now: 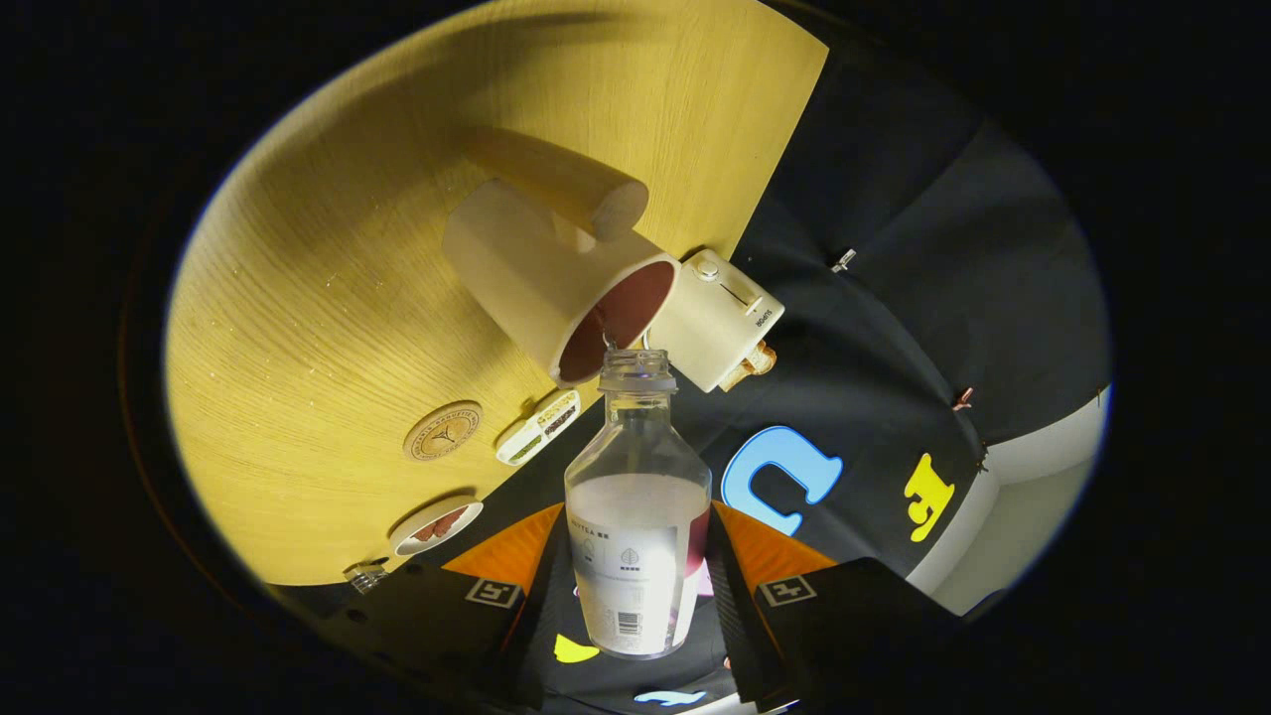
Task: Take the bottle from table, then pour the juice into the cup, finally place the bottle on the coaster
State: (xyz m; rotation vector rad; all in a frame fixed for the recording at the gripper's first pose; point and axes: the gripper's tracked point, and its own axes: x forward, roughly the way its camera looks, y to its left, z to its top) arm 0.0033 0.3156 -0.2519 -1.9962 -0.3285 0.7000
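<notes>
My gripper [635, 586] is shut on a clear plastic bottle [637, 516] with a white label, held between both fingers. The whole view is rolled, so the wooden table [328, 298] stands tilted. The bottle's open neck [636, 369] points at the rim of a cream cup [556, 278] with a reddish-brown inside. A thin trickle of liquid shows between the mouth and the cup's rim. A pale milky liquid fills the lower part of the bottle. A round wooden coaster [443, 431] lies on the table beside the cup, apart from it.
A cream toaster [715, 318] stands right behind the cup at the table's edge. A wooden cylinder [566, 184] lies beyond the cup. A small white packet [538, 427] and a small dish with food [435, 524] sit near the coaster. The black booth wall lies past the table.
</notes>
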